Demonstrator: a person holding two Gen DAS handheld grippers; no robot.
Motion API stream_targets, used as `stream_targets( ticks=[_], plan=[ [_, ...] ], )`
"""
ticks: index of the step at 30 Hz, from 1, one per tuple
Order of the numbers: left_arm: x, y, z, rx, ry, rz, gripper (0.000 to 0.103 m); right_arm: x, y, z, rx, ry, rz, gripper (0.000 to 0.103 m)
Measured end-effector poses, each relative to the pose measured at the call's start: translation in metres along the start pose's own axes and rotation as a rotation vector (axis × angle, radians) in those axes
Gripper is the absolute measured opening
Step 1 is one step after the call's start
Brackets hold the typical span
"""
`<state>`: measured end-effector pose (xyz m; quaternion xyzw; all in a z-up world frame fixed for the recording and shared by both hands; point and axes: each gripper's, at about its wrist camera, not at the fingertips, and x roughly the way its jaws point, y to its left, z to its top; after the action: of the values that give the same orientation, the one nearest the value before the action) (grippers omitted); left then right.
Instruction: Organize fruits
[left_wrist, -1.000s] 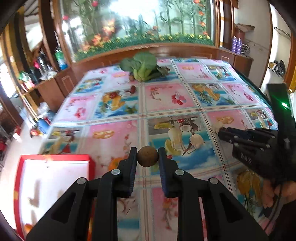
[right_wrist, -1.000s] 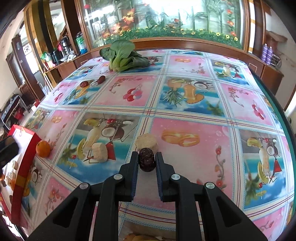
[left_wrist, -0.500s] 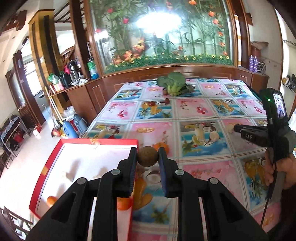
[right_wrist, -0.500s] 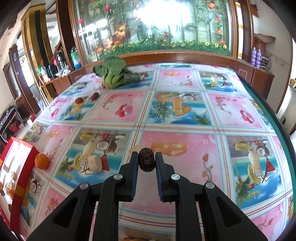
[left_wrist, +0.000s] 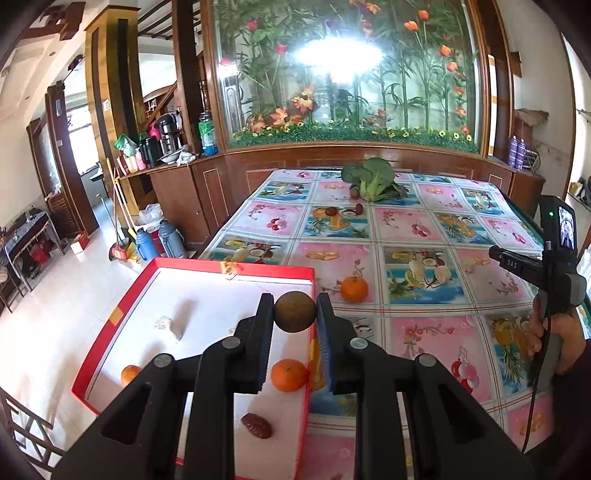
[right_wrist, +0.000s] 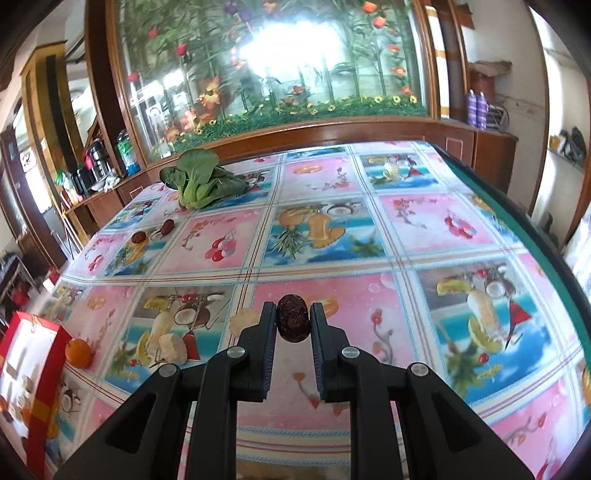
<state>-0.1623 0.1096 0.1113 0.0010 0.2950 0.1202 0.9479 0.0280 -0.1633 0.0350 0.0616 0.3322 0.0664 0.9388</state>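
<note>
The left hand-held gripper (left_wrist: 295, 314) is clamped on a round brown fruit (left_wrist: 295, 311), pinched between its two black fingers and held in the air above the right wall of a red box (left_wrist: 309, 373). The box sits at the left edge of the counter (left_wrist: 417, 229), which is covered in a cloth printed with bright fruit pictures. Inside the box, on its white floor, lie an orange (left_wrist: 289, 375) just below the held fruit, a second orange (left_wrist: 130, 373) near the left wall, a dark red date (left_wrist: 256, 425) closer to the near end, and a pale lump (left_wrist: 173, 325) toward the middle.

Outside the box, just beside its far right corner, a third orange (left_wrist: 354, 289) rests on the cloth. Farther back a leafy green vegetable (left_wrist: 371, 180) lies near the far end of the counter, with two small dark fruits (left_wrist: 345, 210) on the cloth a little in front of it.

The right hand-held gripper (right_wrist: 293, 323) is closed tight on a wrinkled dark date (right_wrist: 293, 322), lifted clear of the cloth over a pink square. A pale chunk (right_wrist: 243, 320) lies on the counter just left of its left finger. From this side the red box shows at the far left, with the loose orange right beside its wall. Seen from the left camera, the right hand-held gripper hangs well apart from the box, over the right side of the counter.
</note>
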Motion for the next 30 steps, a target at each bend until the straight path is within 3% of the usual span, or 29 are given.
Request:
stream_targets(
  ticks=[16, 30],
  plan=[
    [-0.006, 0.054, -0.024, -0.095, 0.017, 0.017, 0.025, -0.038, 0.06, -0.021, -0.024, -0.088, 0.111, 0.017],
    [0.001, 0.086, -0.036, -0.148, 0.044, 0.059, 0.025, -0.041, 0.187, -0.042, -0.155, -0.037, 0.405, 0.016]
  ],
)
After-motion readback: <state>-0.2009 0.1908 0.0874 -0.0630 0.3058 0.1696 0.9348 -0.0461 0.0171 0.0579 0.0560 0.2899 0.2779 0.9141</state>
